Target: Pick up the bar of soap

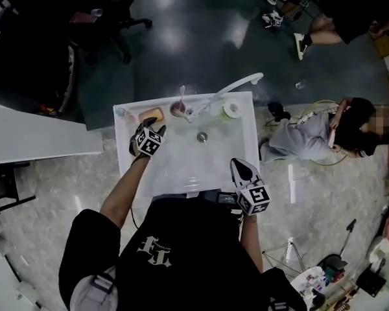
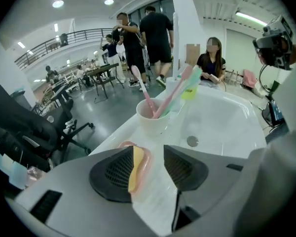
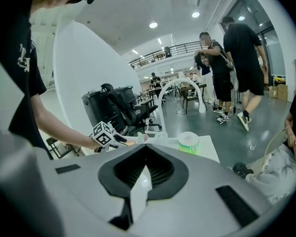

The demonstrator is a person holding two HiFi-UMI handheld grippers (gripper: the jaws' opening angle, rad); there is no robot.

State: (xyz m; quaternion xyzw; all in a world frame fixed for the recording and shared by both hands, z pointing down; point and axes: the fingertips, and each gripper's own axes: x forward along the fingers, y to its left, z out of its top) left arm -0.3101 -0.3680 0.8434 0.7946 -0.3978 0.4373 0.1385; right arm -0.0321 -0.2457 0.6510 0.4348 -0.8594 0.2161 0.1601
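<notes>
Left claw open at the soap
The left claw (image 2: pixel 149 154) has its jaws apart. The soap (image 2: pixel 136 168) lies in a pink dish (image 2: pixel 147 158) by the left jaw, on the sink (image 2: pixel 222 122) rim. A cup (image 2: pixel 153 125) stands just behind. The right claw (image 3: pixel 145 149) is closed.

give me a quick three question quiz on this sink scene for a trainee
1. True or false: the left gripper has its fingers clamped on the yellow rectangular bar of soap.
2. What does that soap lie in? A. a shallow pink dish B. a blue bowl C. a wire rack
3. Fill in: the fingers shut on nothing belong to the ____ gripper.
Key: 1 false, the fingers stand apart and grip nothing; 2 A; 3 right gripper.
</notes>
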